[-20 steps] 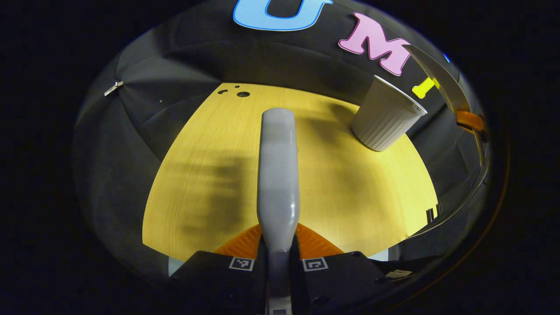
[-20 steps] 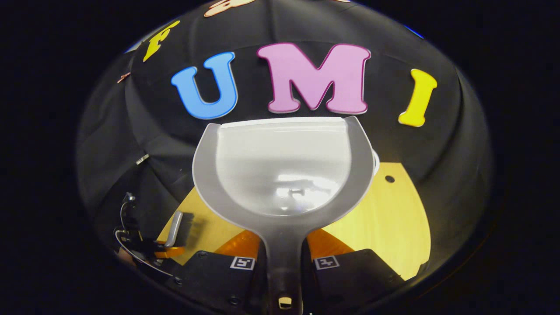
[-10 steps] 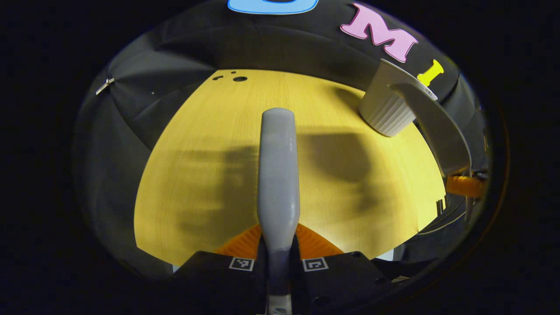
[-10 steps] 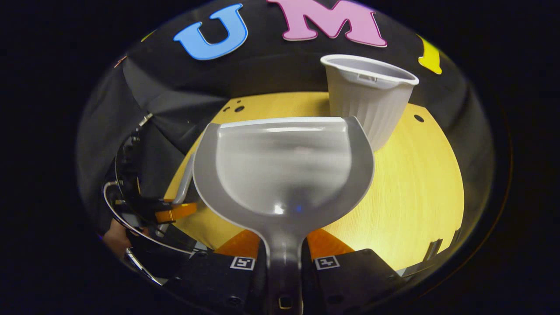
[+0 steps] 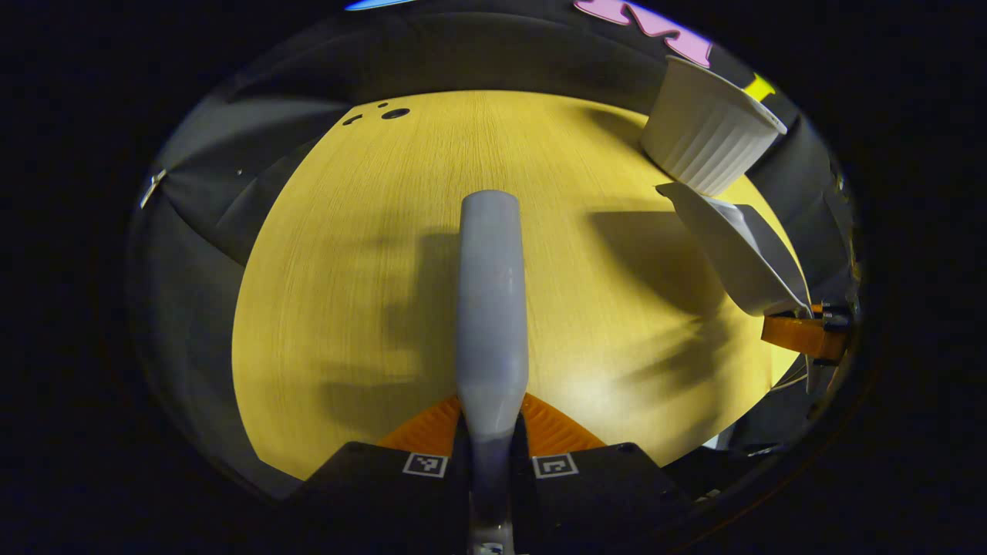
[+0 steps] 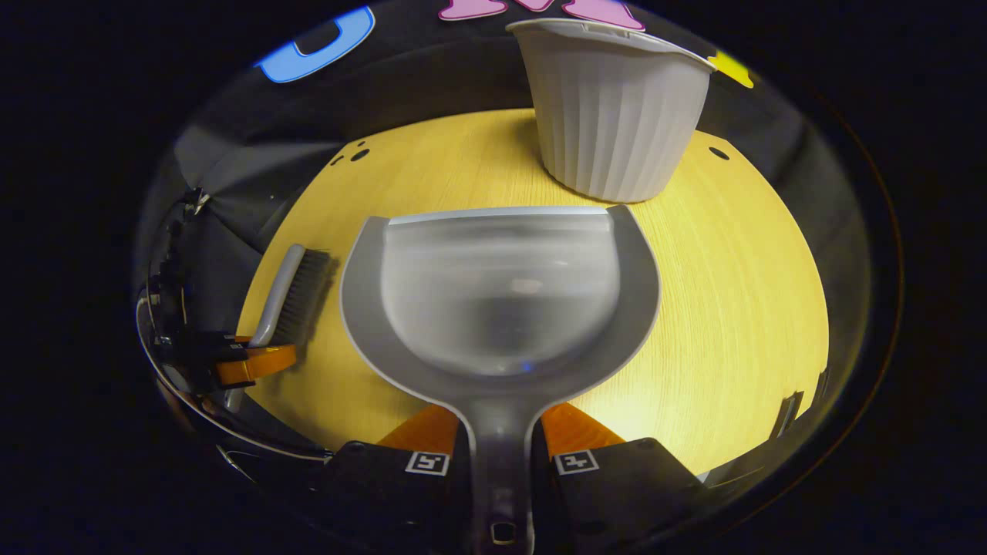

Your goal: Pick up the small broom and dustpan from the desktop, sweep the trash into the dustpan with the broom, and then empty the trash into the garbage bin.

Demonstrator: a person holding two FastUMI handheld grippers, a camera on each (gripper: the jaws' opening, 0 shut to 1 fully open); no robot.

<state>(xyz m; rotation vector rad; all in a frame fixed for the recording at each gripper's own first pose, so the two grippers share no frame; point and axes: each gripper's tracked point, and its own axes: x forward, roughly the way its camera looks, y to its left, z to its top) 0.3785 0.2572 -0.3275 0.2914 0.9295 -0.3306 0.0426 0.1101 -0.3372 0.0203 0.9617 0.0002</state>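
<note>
While clamped, dustpan (image 6: 500, 293) mouth binward

Each tongs (image 5: 491, 455) has a black body bearing two square black-and-white markers and screws.

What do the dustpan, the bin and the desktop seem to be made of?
Dustpan: likely plastic, glossy grey, with soft reflections in its scoop. Bin: probably matte white plastic, moulded with vertical ribs. Desktop: wood or wood-look laminate, yellow, with fine straight grain.
</note>
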